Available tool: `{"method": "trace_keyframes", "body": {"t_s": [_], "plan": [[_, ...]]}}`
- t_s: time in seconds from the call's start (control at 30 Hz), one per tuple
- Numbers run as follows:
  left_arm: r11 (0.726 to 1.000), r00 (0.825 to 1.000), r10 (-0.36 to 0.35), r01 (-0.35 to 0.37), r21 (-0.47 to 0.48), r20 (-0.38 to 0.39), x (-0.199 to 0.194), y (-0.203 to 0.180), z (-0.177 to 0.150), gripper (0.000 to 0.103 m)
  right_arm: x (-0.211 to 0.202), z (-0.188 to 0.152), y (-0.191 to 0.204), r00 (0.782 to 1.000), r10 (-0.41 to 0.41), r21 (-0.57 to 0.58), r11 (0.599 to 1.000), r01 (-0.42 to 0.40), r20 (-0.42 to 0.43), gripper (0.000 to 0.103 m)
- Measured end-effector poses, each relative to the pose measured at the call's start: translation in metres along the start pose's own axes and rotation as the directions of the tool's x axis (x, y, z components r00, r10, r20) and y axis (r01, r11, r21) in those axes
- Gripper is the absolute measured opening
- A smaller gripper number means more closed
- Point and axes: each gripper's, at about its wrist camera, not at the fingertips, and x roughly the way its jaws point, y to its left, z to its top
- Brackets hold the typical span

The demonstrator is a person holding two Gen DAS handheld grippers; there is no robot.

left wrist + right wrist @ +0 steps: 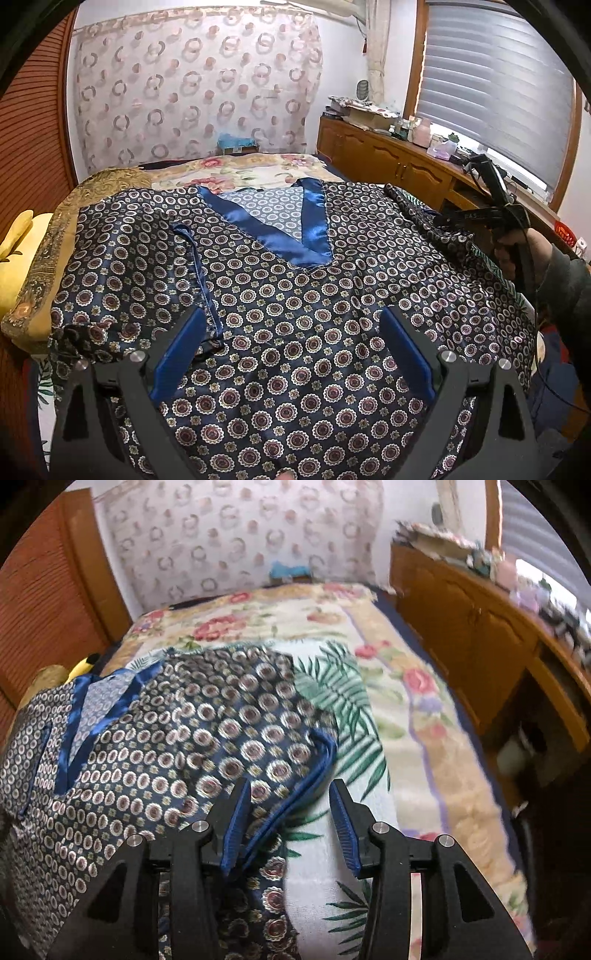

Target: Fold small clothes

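Observation:
A navy satin top [295,277] with a round medallion print and a blue V-neck trim [314,229] lies spread flat on the bed. Its left sleeve is folded in over the body, blue hem [195,266] showing. My left gripper [291,314] hovers open over the lower front, jaws wide apart, nothing between them. In the right wrist view the top [166,738] fills the left side. Its right sleeve [258,720] lies rumpled, and its blue hem [295,801] runs between the fingers of my right gripper [291,784]. That gripper is open, pads off the cloth.
The top rests on a palm-leaf towel [332,686] over a floral bedcover [424,709]. A wooden cabinet [480,635] with clutter lines the right side. A louvred wooden door [33,147] and a yellow pillow [14,258] are on the left. A hand [513,251] holds the right gripper's handle.

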Motion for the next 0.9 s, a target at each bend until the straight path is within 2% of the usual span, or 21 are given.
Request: {"method": "trace_keyframes", "body": {"t_s": [0.1,0.17,0.2,0.23,0.33,0.5,0.63,0.67,0.73,0.8,0.9], "plan": [[1.0,1.0,0.001,-0.001,0.001,-0.001,0.0,-0.001,0.0,0.095,0.007,-0.001,-0.005,0.999,0.027,0.025,0.999,-0.027,-0.021,0.042],[1.0,1.0,0.002,-0.002,-0.001,-0.001,0.0,0.0,-0.001,0.095,0.006,0.001,-0.004,0.999,0.048,0.015,0.999,-0.048,-0.009,0.024],[1.0,1.0,0.003,-0.003,-0.002,-0.002,0.0,0.0,-0.001,0.095,0.006,0.002,-0.001,0.998,0.063,0.004,0.998,-0.063,-0.004,0.012],[1.0,1.0,0.004,-0.004,-0.003,-0.002,0.0,0.001,-0.001,0.095,0.004,0.003,0.004,0.998,0.065,-0.021,0.998,-0.065,0.011,0.006],[1.0,1.0,0.004,-0.004,-0.007,-0.001,0.0,0.002,-0.002,0.095,-0.006,0.008,0.021,0.996,0.059,-0.092,0.994,-0.053,0.06,0.002],[1.0,1.0,0.006,-0.006,-0.007,-0.001,-0.001,0.004,-0.001,0.095,-0.022,0.018,0.06,0.99,0.083,-0.204,0.977,-0.06,0.109,0.002],[1.0,1.0,0.009,-0.009,-0.012,0.0,-0.003,0.007,-0.002,0.095,-0.024,0.021,0.089,0.987,0.126,-0.274,0.957,-0.094,0.101,0.003],[1.0,1.0,0.012,-0.012,-0.014,-0.001,-0.003,0.008,-0.002,0.095,-0.024,0.021,0.094,0.987,0.131,-0.282,0.954,-0.1,0.095,0.006],[1.0,1.0,0.02,-0.02,-0.017,0.001,-0.004,0.012,-0.001,0.095,-0.023,0.021,0.1,0.987,0.129,-0.287,0.953,-0.098,0.092,0.031],[0.999,1.0,0.03,-0.03,-0.021,0.002,-0.004,0.016,0.001,0.095,-0.023,0.021,0.097,0.986,0.135,-0.281,0.954,-0.103,0.094,0.037],[0.999,0.999,0.044,-0.044,-0.017,0.003,-0.005,0.023,0.005,0.095,-0.016,0.021,0.083,0.991,0.09,-0.258,0.964,-0.062,0.098,0.039]]}}
